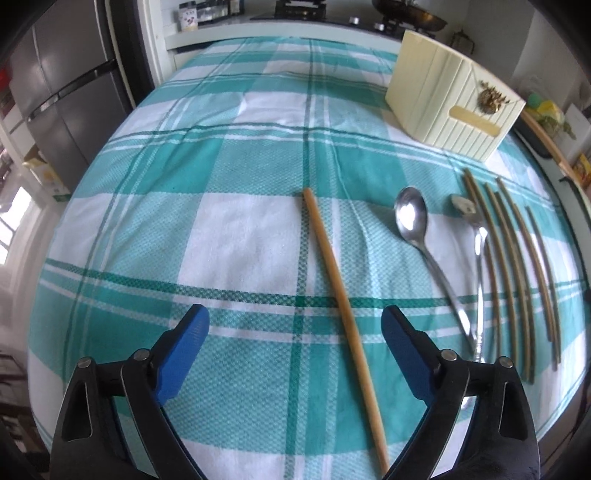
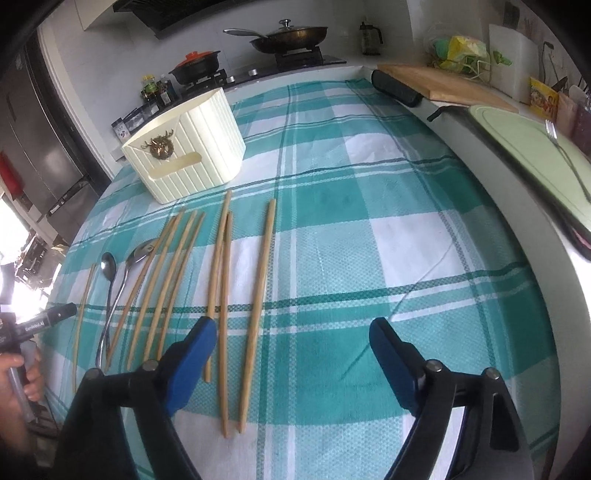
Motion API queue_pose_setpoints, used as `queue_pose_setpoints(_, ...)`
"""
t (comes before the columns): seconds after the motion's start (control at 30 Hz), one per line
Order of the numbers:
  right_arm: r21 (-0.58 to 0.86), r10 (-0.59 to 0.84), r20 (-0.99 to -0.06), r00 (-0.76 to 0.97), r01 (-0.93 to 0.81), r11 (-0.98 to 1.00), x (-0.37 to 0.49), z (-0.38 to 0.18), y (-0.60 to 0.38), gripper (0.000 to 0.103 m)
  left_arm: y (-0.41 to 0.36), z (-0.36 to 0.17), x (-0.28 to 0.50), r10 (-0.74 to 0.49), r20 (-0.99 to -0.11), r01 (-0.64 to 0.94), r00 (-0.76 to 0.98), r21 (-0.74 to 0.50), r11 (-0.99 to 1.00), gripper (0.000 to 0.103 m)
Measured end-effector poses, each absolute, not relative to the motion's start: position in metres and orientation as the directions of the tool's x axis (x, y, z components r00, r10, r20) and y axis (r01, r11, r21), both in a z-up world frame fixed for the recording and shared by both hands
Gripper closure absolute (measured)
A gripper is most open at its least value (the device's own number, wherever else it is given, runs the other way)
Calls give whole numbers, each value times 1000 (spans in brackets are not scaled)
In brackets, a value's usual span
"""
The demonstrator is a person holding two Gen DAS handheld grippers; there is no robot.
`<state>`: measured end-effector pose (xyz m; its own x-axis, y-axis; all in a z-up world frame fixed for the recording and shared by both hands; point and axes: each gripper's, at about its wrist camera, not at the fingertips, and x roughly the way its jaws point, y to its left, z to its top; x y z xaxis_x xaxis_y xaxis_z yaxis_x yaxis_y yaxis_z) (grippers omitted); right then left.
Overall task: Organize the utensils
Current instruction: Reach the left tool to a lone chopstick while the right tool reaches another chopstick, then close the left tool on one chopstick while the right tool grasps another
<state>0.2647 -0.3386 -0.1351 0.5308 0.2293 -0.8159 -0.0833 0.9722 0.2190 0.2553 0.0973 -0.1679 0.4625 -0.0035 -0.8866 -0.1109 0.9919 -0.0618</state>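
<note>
Wooden chopsticks and two metal spoons lie in a row on a teal-and-white checked cloth (image 1: 236,236). In the left wrist view one lone chopstick (image 1: 340,295) runs up between the blue fingers of my left gripper (image 1: 295,321), which is open above it without touching. A spoon (image 1: 413,221), a second spoon (image 1: 478,236) and several darker chopsticks (image 1: 517,266) lie to its right. My right gripper (image 2: 291,334) is open over two pale chopsticks (image 2: 258,306), nothing pressed between its pads. A cream ribbed holder box (image 2: 184,155) (image 1: 450,99) stands behind the row.
A stove with a frying pan (image 2: 291,35) and a pot (image 2: 195,64) stands behind the table. A wooden board (image 2: 443,81) and a pale green board with a fork (image 2: 535,147) lie at the right edge. A person's hand (image 2: 18,373) holds the other gripper's handle at left. A fridge (image 1: 62,92) stands far left.
</note>
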Motion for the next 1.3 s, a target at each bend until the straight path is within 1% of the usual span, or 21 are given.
queue_pose_setpoints(0.03,228,240,-819,521,-88,970,271,-138,-338,23,97,-170,257,-1,-890,-109,456,-56,992,10)
queue_pose_setpoints(0.17,236,262,-839,476,-116,965,300,-151,-326,36,94,-176,264,1,-900,-92,436,-43,995,17)
queue_pose_setpoints(0.23,218,259,-851,456,-141,966,317,-158,-317,48,92,-177,269,10,-900,-85,436,-30,996,17)
queue_pose_setpoints(0.27,206,253,-857,450,-152,967,324,-161,-313,51,90,-177,272,9,-901,-77,434,-28,997,20)
queue_pose_setpoints(0.3,190,244,-863,443,-163,968,332,-163,-310,57,89,-177,275,5,-901,-70,433,-28,997,23)
queue_pose_setpoints(0.33,172,235,-871,432,-180,969,341,-166,-304,60,87,-177,279,-1,-903,-59,430,-29,998,24)
queue_pose_setpoints(0.47,93,182,-898,401,-233,968,368,-169,-288,69,84,-175,293,-22,-910,-26,414,-35,999,30)
queue_pose_setpoints(0.53,80,168,-908,384,-235,969,380,-168,-284,76,84,-173,300,-33,-912,-16,409,-43,999,38)
queue_pose_setpoints(0.6,65,157,-916,369,-251,966,387,-169,-279,78,84,-172,307,-32,-913,-8,407,-38,999,50)
queue_pose_setpoints(0.63,57,151,-918,367,-255,965,391,-169,-278,80,83,-172,311,-27,-912,-6,410,-32,999,53)
queue_pose_setpoints(0.67,53,146,-919,366,-254,966,394,-170,-277,82,83,-171,315,-29,-911,-5,410,-34,999,59)
queue_pose_setpoints(0.7,47,141,-920,366,-252,967,398,-170,-277,87,83,-171,317,-35,-911,-3,411,-40,999,66)
queue_pose_setpoints(0.73,47,137,-922,362,-248,968,401,-170,-277,91,83,-171,321,-34,-910,-4,412,-39,999,70)
queue_pose_setpoints(0.8,56,142,-923,357,-239,969,408,-170,-277,94,83,-171,327,-31,-907,-4,421,-37,999,85)
queue_pose_setpoints(0.87,75,156,-922,354,-230,970,414,-171,-280,95,83,-171,331,-31,-901,-2,433,-35,999,93)
queue_pose_setpoints(0.97,113,187,-914,359,-216,970,420,-171,-283,96,86,-170,334,-40,-892,-13,450,-51,999,98)
queue_pose_setpoints(1.07,168,232,-897,375,-196,966,420,-163,-287,96,91,-157,329,-62,-871,-31,487,-89,996,99)
queue_pose_setpoints(1.3,225,322,-812,487,-248,942,386,-98,-286,96,94,-88,297,-121,-773,10,622,-146,989,99)
